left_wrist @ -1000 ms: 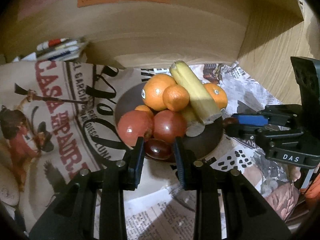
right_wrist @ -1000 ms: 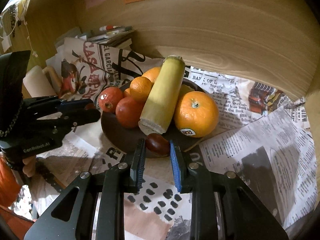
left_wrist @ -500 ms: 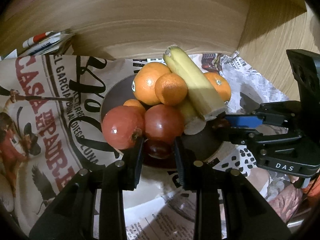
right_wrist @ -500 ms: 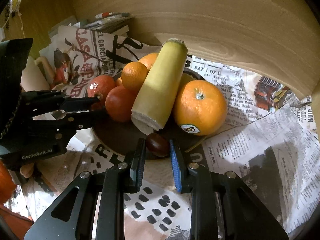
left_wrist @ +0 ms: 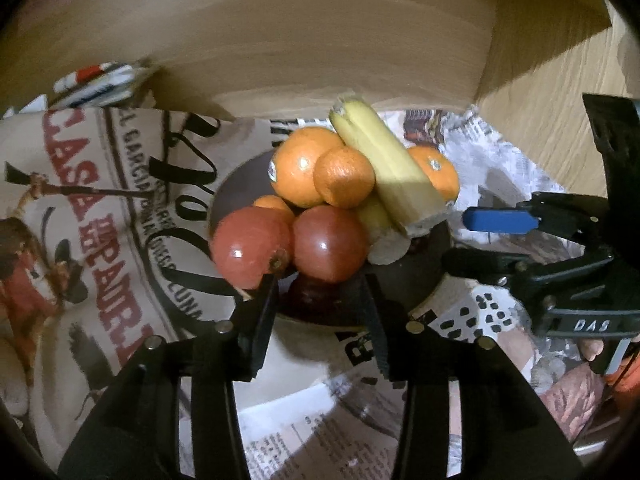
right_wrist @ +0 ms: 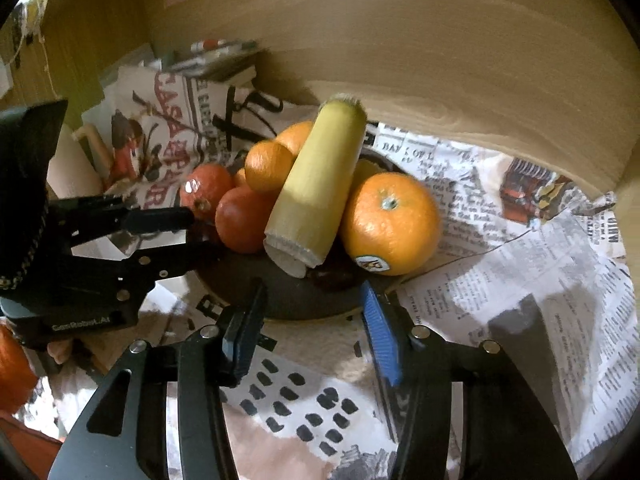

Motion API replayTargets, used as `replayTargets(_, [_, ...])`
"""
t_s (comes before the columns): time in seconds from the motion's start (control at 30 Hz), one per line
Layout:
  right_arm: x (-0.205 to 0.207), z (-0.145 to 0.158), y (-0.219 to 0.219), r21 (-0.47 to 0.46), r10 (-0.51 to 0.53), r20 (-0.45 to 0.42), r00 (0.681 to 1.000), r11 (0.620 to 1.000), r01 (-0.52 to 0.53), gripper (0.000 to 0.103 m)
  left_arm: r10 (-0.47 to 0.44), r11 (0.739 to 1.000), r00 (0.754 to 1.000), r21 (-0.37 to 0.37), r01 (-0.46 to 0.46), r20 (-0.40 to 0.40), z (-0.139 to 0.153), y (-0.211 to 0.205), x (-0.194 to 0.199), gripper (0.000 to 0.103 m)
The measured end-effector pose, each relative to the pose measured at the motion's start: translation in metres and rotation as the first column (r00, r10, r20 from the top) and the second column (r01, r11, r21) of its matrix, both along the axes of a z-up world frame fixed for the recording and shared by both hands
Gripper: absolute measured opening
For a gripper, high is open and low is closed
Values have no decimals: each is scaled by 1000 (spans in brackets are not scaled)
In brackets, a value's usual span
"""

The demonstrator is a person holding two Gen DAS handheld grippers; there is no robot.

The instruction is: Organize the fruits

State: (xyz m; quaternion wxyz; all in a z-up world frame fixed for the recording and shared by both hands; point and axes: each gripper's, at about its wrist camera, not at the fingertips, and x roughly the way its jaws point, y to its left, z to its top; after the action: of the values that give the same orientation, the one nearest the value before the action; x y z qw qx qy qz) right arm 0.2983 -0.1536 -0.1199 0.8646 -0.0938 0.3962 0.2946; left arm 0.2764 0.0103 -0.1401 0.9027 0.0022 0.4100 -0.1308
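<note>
A: Fruit sits heaped in our dark bowl [left_wrist: 424,276]: two red fruits [left_wrist: 252,250] in front, oranges [left_wrist: 298,168] behind, a banana piece [left_wrist: 386,172] slanting over the top. The bowl stands on newspaper [left_wrist: 100,208] against a wooden wall [left_wrist: 320,52].

B: And the two dark plums we held half a second ago?

A: Both are let go. Our left claw [left_wrist: 318,312] then pinched one at the near rim; now its jaws stand apart, and the left plum [left_wrist: 316,294] lies in the bowl between the tips, under the red fruits. We cannot tell whether the pads still touch it.

B: Right side?

A: Our right claw [right_wrist: 314,334] is spread wide too, blue pad on one finger, nothing in it. The right plum [right_wrist: 334,276] rests in the bowl beneath the banana's cut end, just beside the big orange [right_wrist: 390,222] with the sticker. Half a second ago that plum sat squeezed between those fingers.

B: Where do the claws sit against the bowl?

A: Both hover at the rim, from opposite sides; each camera sees the other. The heap itself looks unchanged since before, only a touch farther from us.
</note>
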Motion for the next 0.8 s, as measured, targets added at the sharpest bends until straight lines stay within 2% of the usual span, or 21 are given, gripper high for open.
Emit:
replayTargets(0.17, [-14, 25, -12, 62, -37, 59, 998, 998, 33, 46, 52, 998, 994, -48, -47, 95, 31, 17, -21, 43])
replayTargets(0.3, [-33, 53, -20, 103, -78, 145, 986, 993, 64, 46, 103, 994, 974, -53, -94, 202, 64, 27, -43, 43])
replayTargets(0.53, [-80, 103, -30, 188, -150, 311, 938, 978, 94, 50, 154, 988, 910, -69, -138, 386, 118, 30, -91, 43])
replayTargets(0.8, [-145, 145, -34, 274, -199, 455, 868, 959, 77, 53, 167, 986, 838, -79, -148, 519, 158, 20, -150, 45])
